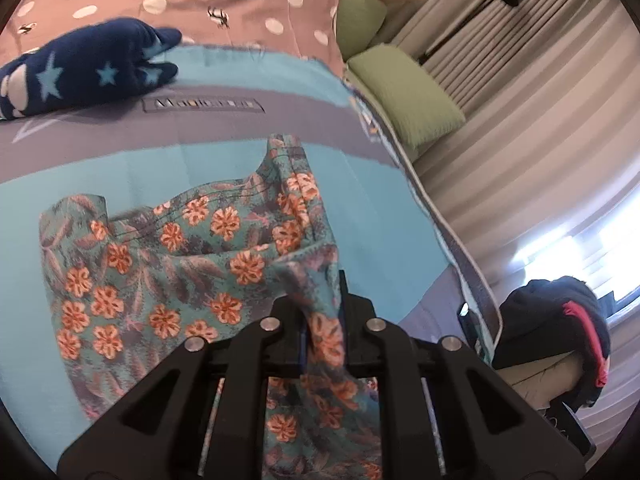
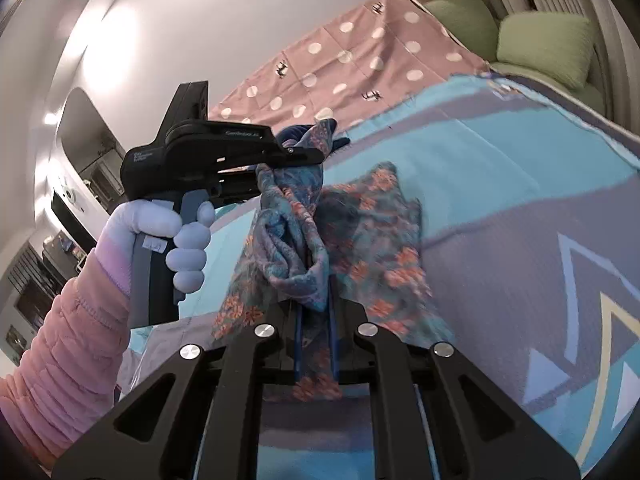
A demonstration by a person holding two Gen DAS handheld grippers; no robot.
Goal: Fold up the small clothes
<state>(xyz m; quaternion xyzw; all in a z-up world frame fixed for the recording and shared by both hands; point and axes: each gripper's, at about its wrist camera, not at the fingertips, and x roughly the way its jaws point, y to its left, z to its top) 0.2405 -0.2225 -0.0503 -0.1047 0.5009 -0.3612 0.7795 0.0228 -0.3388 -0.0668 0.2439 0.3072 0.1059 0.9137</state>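
Note:
A small teal garment with orange flowers (image 1: pixel 160 264) hangs partly lifted above the blue and grey blanket (image 1: pixel 360 184). My left gripper (image 1: pixel 322 320) is shut on one edge of it, with cloth bunched between the fingers. My right gripper (image 2: pixel 314 312) is shut on another bunched edge of the same floral garment (image 2: pixel 372 216). In the right wrist view the left gripper (image 2: pixel 304 156) shows held by a gloved hand, pinching the garment's top, just above and beyond my right gripper.
A dark blue garment with light stars (image 1: pixel 88 68) lies on the blanket at the far left. A pink dotted bedspread (image 1: pixel 224 0) lies behind. Green cushions (image 1: pixel 404 96) sit along the curtain side. A dark bag (image 1: pixel 556 336) rests beside the bed.

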